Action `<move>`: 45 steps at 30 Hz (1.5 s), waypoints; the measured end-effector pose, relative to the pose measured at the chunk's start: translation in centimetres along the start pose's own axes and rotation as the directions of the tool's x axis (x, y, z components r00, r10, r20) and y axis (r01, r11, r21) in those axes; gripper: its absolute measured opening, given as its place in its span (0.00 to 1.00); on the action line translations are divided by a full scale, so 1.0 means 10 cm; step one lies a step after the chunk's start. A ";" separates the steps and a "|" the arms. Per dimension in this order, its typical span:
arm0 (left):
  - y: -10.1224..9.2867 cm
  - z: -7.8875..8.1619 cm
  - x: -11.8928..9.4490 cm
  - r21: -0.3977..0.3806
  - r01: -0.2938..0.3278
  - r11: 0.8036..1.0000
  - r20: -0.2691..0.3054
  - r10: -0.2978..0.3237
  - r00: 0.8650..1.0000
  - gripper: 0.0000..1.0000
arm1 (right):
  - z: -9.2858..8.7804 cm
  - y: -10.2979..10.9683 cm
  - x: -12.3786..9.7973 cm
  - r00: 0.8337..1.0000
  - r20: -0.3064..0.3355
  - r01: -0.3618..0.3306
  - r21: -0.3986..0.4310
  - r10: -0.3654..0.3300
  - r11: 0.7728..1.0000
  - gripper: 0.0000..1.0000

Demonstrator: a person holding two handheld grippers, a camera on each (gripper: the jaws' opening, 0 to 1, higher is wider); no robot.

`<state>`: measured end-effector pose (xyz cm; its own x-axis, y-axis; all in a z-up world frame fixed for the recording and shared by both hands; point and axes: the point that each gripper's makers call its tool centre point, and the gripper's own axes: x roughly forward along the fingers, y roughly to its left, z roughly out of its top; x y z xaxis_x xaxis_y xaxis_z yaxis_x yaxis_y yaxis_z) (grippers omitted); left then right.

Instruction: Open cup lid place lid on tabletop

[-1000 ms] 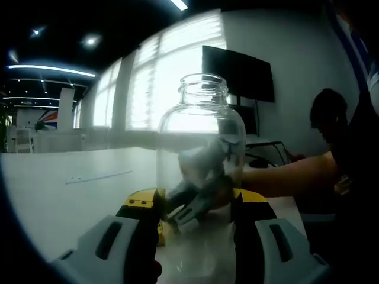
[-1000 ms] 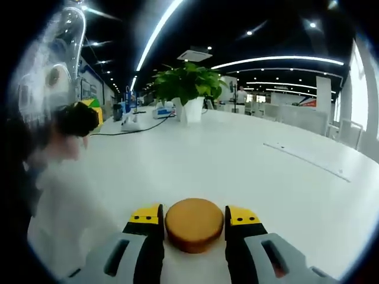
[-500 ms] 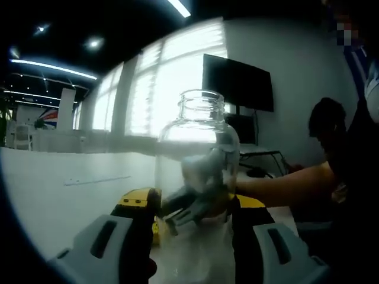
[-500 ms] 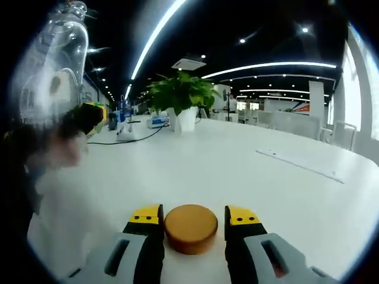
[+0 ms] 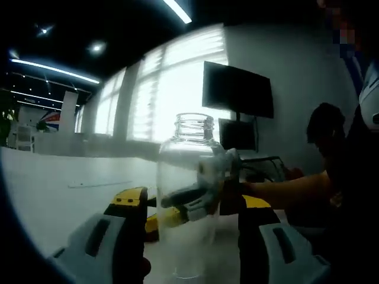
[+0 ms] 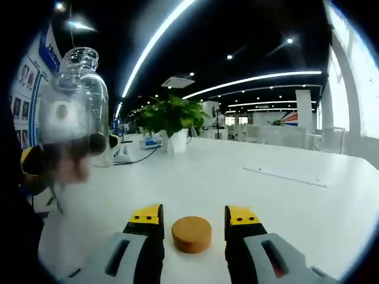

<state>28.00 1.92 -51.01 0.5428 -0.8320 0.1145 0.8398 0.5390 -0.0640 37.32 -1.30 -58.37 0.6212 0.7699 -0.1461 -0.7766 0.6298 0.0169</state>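
Note:
A clear glass jar with no lid stands upright on the white table between my left gripper's jaws, with a gap on each side; that gripper is open. Through the glass I see the right gripper and a person's forearm. A round cork lid lies flat on the table between my right gripper's open jaws, touching neither. The jar also shows at the left, with the blurred left gripper around its lower part.
A potted plant and cables stand far back on the table. A flat strip lies at the right. A dark screen hangs on the wall, and a person stands at the right.
My right gripper opened, let go of the cork lid and drew back from it. My left gripper's jaws spread off the jar, which now looks smaller and farther off.

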 end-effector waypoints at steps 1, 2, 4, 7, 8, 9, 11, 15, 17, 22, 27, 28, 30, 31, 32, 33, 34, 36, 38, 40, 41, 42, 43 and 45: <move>0.01 0.02 -0.03 -0.004 -0.007 1.000 0.007 0.007 1.000 0.57 | 0.03 -0.01 -0.04 1.000 0.012 0.009 0.017 -0.010 1.000 0.35; 0.02 0.03 -0.06 -0.009 -0.013 1.000 0.015 0.013 1.000 0.57 | 0.07 -0.02 -0.07 0.999 0.030 0.020 0.039 -0.021 0.999 0.35; 0.04 0.05 -0.12 -0.023 -0.025 0.999 0.026 0.026 0.999 0.57 | 0.11 -0.03 -0.14 0.998 0.043 0.035 0.039 -0.037 0.999 0.36; 0.08 0.09 -0.20 -0.018 -0.060 0.998 0.040 0.060 0.997 0.60 | 0.19 -0.05 -0.23 0.994 0.072 0.074 0.055 -0.078 0.996 0.40; 0.09 0.12 -0.24 -0.017 -0.079 0.997 0.047 0.080 0.996 0.62 | 0.20 -0.05 -0.27 0.993 0.073 0.083 0.065 -0.087 0.994 0.41; 0.11 0.14 -0.27 -0.017 -0.091 0.996 0.053 0.091 0.994 0.64 | 0.24 -0.07 -0.31 0.990 0.088 0.101 0.073 -0.107 0.992 0.42; 0.14 0.19 -0.33 -0.013 -0.111 0.994 0.065 0.112 0.992 0.64 | 0.28 -0.07 -0.40 0.986 0.103 0.120 0.084 -0.128 0.989 0.43; 0.21 0.26 -0.42 -0.006 -0.141 0.990 0.080 0.141 0.987 0.64 | 0.37 -0.06 -0.54 0.979 0.126 0.152 0.079 -0.161 0.985 0.44; 0.23 0.27 -0.45 -0.001 -0.151 0.988 0.083 0.151 0.985 0.64 | 0.40 -0.06 -0.59 0.977 0.131 0.160 0.075 -0.168 0.984 0.46; 0.22 0.32 -0.55 0.007 -0.190 0.982 0.079 0.189 0.979 0.64 | 0.48 0.00 -0.73 0.972 0.149 0.174 0.049 -0.179 0.984 0.49; 0.25 0.42 -0.66 0.030 -0.234 0.972 0.095 0.230 0.968 0.64 | 0.50 -0.09 -0.81 0.966 0.167 0.193 0.053 -0.199 0.980 0.51; 0.27 0.42 -0.68 0.032 -0.242 0.970 0.098 0.238 0.966 0.64 | 0.50 -0.09 -0.83 0.965 0.168 0.197 0.053 -0.203 0.979 0.51; 0.31 0.41 -0.72 0.033 -0.262 0.965 0.093 0.258 0.962 0.64 | 0.51 -0.09 -0.88 0.962 0.174 0.205 0.053 -0.211 0.977 0.52; 0.33 0.41 -0.74 0.028 -0.270 0.962 0.091 0.267 0.959 0.64 | 0.52 -0.08 -0.91 0.961 0.176 0.206 0.054 -0.212 0.977 0.52; 0.34 0.41 -0.77 0.024 -0.278 0.960 0.092 0.275 0.957 0.64 | 0.52 -0.08 -0.95 0.960 0.179 0.210 0.055 -0.217 0.976 0.53; 0.36 0.42 -0.81 0.016 -0.298 0.955 0.098 0.295 0.951 0.64 | 0.52 -0.08 -0.97 0.959 0.178 0.212 0.055 -0.219 0.976 0.53; 0.38 0.43 -0.84 0.017 -0.310 0.951 0.101 0.307 0.946 0.64 | 0.52 -0.08 -0.99 0.959 0.179 0.215 0.054 -0.221 0.975 0.54; 0.42 0.44 -0.89 0.018 -0.337 0.941 0.108 0.333 0.937 0.64 | 0.54 -0.08 -1.06 0.952 0.198 0.225 0.069 -0.234 0.972 0.54; 0.44 0.44 -0.93 0.008 -0.347 0.938 0.112 0.344 0.932 0.65 | 0.53 -0.06 -1.09 0.951 0.195 0.231 0.061 -0.239 0.971 0.54; 0.47 0.43 -0.96 0.008 -0.367 0.930 0.112 0.364 0.925 0.66 | 0.53 -0.04 -1.13 0.951 0.190 0.242 0.042 -0.246 0.969 0.56; 0.47 0.42 -0.97 0.016 -0.374 0.927 0.109 0.370 0.923 0.66 | 0.53 -0.03 -1.15 0.950 0.190 0.245 0.039 -0.248 0.969 0.56; 0.47 0.41 -0.98 0.022 -0.379 0.925 0.108 0.375 0.921 0.67 | 0.54 -0.02 -1.17 0.949 0.193 0.246 0.036 -0.248 0.969 0.56; 0.48 0.40 -0.99 0.023 -0.383 0.923 0.106 0.379 0.919 0.67 | 0.56 -0.01 -1.19 0.948 0.196 0.247 0.035 -0.249 0.968 0.58; 0.48 0.41 -1.02 0.026 -0.392 0.920 0.109 0.387 0.916 0.68 | 0.57 0.02 -1.22 0.947 0.202 0.249 0.032 -0.250 0.968 0.58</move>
<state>26.47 13.52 -48.44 0.8211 -0.5389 0.1883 0.5594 0.8252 -0.0779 30.20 -9.94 -50.94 0.8039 0.5920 0.0576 -0.5935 0.8048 0.0115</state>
